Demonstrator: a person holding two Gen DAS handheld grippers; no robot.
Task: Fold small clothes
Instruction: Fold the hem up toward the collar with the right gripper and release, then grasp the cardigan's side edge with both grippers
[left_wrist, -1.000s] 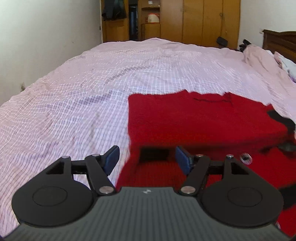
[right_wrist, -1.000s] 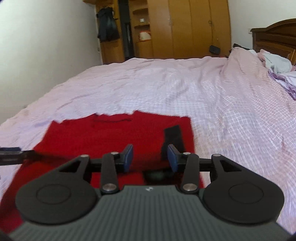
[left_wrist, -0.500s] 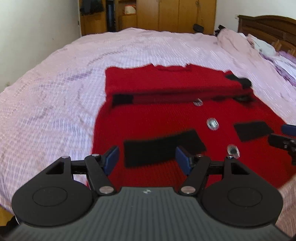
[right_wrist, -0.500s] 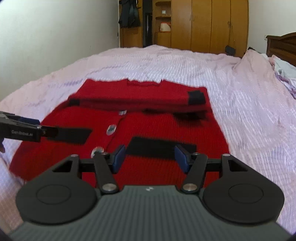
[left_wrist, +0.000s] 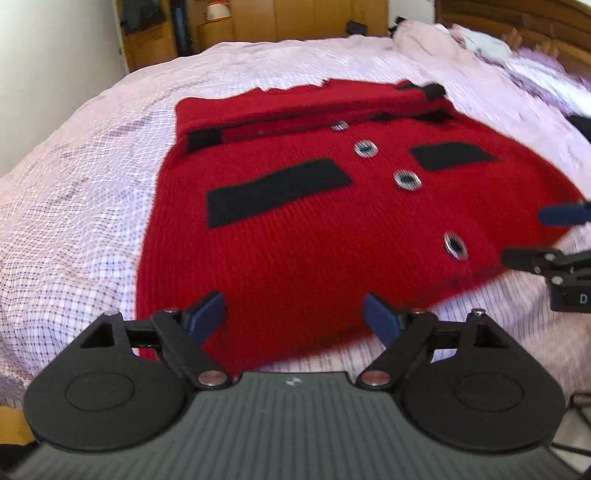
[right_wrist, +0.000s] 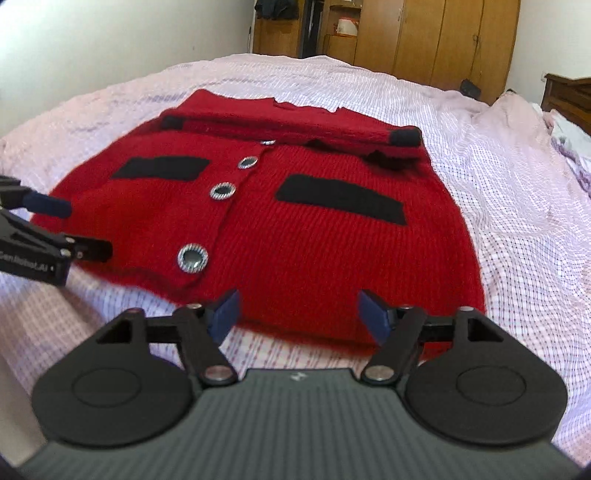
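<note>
Cardigan (left_wrist: 314, 229): we see it on the bed (left_wrist: 74, 206), sleeves folded across at 12 o'clock.
Left hand-held gripper (left_wrist: 295, 314): spread, empty, at hem.
Right hand-held gripper (right_wrist: 297, 308): likewise.
Left: we judge the bottom fold remains.

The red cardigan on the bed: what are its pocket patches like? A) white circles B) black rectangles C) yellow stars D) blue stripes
B: the red cardigan shows a black rectangular patch on each side of its row of silver-rimmed buttons.
</note>
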